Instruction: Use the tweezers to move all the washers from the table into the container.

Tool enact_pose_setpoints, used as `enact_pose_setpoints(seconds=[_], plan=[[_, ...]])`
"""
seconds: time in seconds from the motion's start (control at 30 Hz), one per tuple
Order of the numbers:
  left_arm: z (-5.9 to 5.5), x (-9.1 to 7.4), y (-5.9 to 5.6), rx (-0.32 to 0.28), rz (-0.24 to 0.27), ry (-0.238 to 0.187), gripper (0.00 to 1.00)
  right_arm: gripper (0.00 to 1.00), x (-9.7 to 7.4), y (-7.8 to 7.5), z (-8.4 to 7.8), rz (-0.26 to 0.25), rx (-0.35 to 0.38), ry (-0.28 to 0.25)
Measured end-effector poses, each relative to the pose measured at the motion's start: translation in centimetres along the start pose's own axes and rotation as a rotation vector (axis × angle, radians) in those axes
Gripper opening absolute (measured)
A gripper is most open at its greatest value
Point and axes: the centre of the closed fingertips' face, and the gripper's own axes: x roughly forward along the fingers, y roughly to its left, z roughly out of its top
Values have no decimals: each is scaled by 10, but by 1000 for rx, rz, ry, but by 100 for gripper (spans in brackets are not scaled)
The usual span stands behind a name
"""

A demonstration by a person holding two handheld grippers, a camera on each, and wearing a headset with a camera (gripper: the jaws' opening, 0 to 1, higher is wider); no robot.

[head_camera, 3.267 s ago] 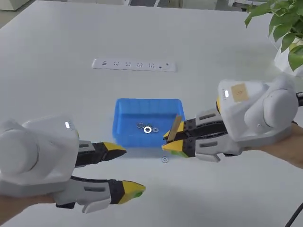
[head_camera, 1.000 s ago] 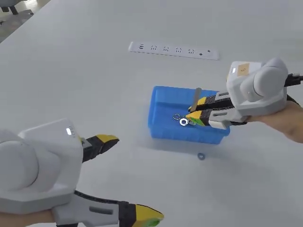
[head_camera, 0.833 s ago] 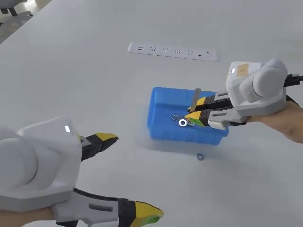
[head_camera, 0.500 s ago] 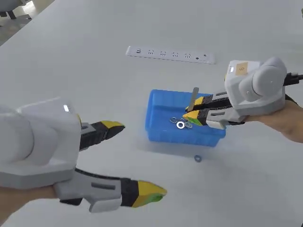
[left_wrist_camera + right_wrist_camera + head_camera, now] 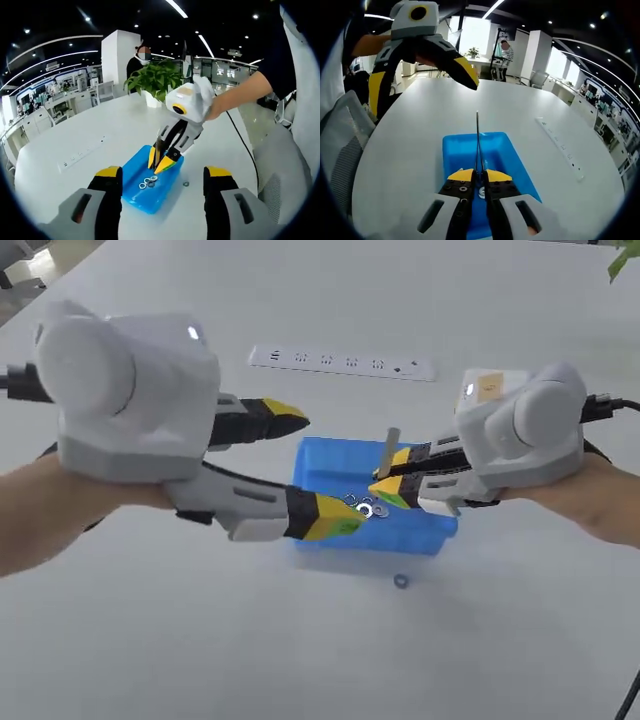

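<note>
Tweezers (image 5: 477,145) were pinched in the right gripper (image 5: 385,480) above the container (image 5: 370,537); the left gripper (image 5: 325,472) was held spread. The washer (image 5: 401,581) beside the container was judged due next.

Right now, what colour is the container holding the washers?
The container is blue, clearest in the head view.

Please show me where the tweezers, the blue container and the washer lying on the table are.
tweezers (image 5: 390,450), head view, on the end that sticks up.
blue container (image 5: 400,540), head view, on its front wall.
washer on the table (image 5: 401,581), head view, on the ring, in front of the container.
</note>
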Motion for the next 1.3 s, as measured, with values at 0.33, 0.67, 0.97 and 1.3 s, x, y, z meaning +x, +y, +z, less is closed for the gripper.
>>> enact_pose_setpoints(seconds=[0.33, 0.67, 0.97, 1.3], plan=[[-6, 33, 15, 73, -29, 57, 65, 8, -2, 11, 6, 29, -39, 3], [17, 47, 1, 100, -95, 5, 41, 8, -2, 17, 8, 48, -63, 8], [12, 44, -12, 157, -169, 44, 18, 8, -3, 17, 9, 52, -63, 9], [16, 41, -18, 201, -175, 40, 8, 8, -5, 16, 13, 47, -67, 5]])
